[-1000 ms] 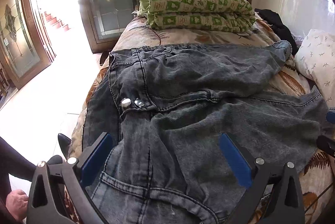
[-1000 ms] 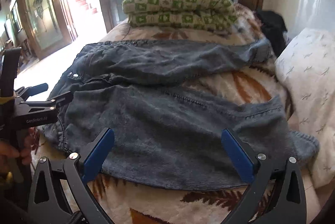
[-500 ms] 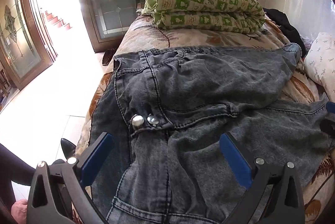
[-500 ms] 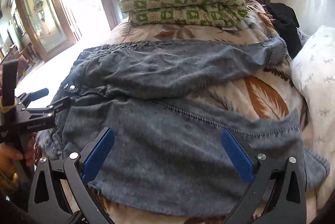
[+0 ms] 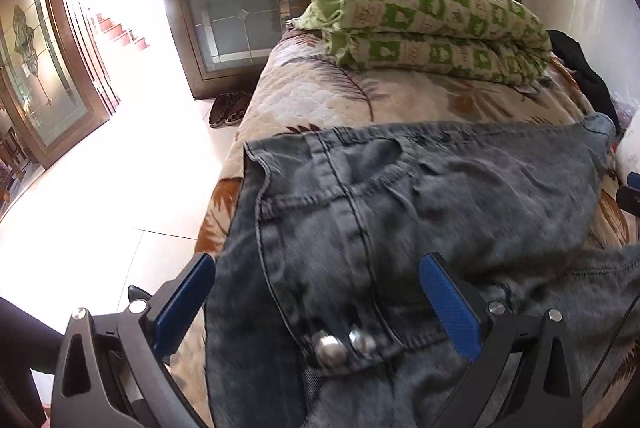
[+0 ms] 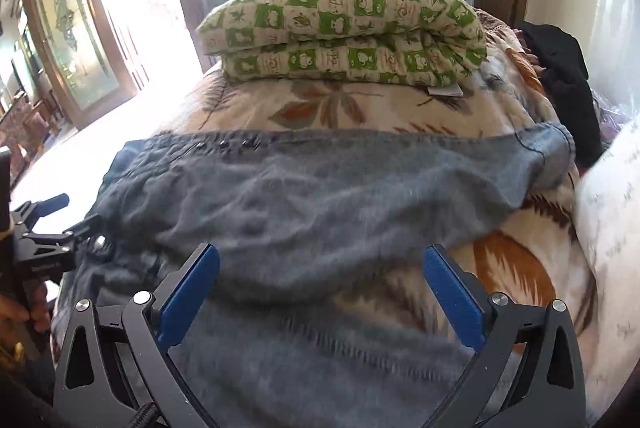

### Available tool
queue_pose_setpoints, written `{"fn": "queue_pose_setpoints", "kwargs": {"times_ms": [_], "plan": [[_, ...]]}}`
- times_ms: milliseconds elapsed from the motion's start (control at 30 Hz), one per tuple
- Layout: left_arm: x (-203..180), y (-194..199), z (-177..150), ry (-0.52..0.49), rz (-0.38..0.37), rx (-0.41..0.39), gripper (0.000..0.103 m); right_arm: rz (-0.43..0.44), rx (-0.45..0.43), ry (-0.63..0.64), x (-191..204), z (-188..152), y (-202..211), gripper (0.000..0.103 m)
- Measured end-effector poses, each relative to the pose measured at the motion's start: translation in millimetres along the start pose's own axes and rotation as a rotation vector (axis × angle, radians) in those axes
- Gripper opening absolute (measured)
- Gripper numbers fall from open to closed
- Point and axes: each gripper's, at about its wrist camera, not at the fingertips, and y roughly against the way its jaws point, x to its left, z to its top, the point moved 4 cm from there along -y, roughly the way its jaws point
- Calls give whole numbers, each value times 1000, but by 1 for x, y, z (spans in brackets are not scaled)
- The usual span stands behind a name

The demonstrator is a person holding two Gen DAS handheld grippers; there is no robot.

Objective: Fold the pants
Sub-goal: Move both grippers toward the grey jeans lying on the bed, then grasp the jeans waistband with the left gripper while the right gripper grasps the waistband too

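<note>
Grey-blue denim pants lie spread across a leaf-patterned bed. The waistband end, with two metal buttons, points to the left bed edge. My left gripper hovers open over the fly and buttons, nothing between its blue pads. In the right wrist view the far leg runs to a cuff at the right, and the near leg lies beneath my open right gripper. The left gripper shows at that view's left edge, held by a hand.
A folded green-and-cream quilt sits at the far end of the bed. Dark clothing lies at the far right, a white pillow at the right. Slippers and bright tiled floor flank the bed's left side.
Both grippers have moved forward over the pants toward the far leg; the buttons and near leg have slid down in the views. Both stay open.
</note>
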Motion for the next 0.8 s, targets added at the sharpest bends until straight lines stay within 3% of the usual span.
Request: {"fn": "queue_pose_setpoints", "kwargs": {"times_ms": [433,700,800], "plan": [[14,-72,52,-24,-45,90,103,-16,80,-8,-15,46,-83,103],[25,-119,53,32,-99,183,103,-24,146,53,-40,73,-126,103],[23,-127,54,55,-118,182,103,-16,172,106,-42,76,-144,103]]}}
